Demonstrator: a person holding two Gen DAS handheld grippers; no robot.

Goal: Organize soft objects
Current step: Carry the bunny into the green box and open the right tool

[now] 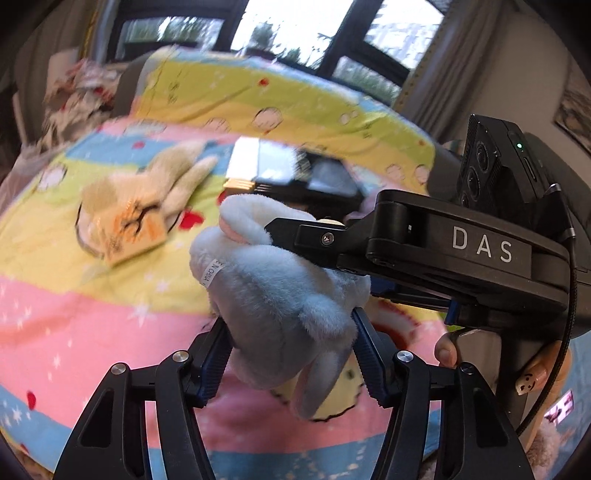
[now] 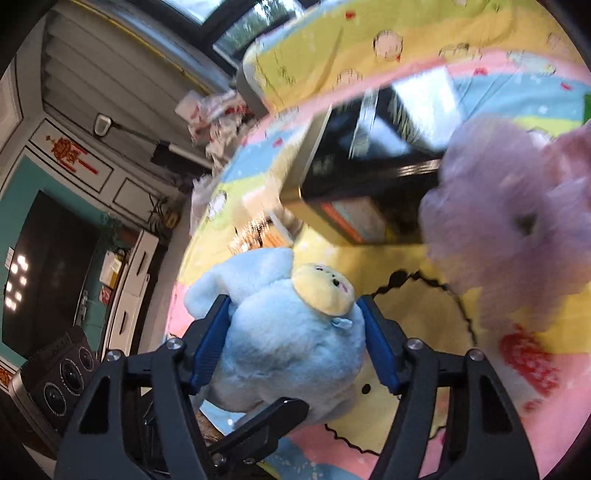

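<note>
Gripping one pale blue plush toy (image 1: 280, 295) from both sides, the two hand-held grippers carry it just above a bed. Seen from the left wrist, the left gripper (image 1: 291, 350) has its ribbed blue pads pressed into the toy's soft grey-blue fleece; a small white sewn-in label shows on the toy's side and a floppy limb hangs down between the black fingers. The right gripper reaches in from the right of that view, its black fingertip touching the toy's upper end, and part of the person's hand (image 1: 448, 349) shows on its handle below. Seen from the right wrist, the right gripper (image 2: 295, 347) is also clamped on the same toy, whose round yellow face (image 2: 325, 291) with tiny dark eyes points upward. Beneath lies a cartoon-printed bedspread (image 1: 74, 314) in bands of pink, yellow, blue and green. On it rest a cream plush animal with an orange card tag (image 1: 147, 199), a shallow black box with a gold edge (image 2: 369, 177), and a fuzzy lilac plush toy (image 2: 517, 206) just beside that box, blurred. Beyond the bed are dark-framed windows (image 1: 295, 33) with daylight, grey curtains, and, at the left of the right wrist's view, a teal wall with a dark television screen (image 2: 48, 277).
</note>
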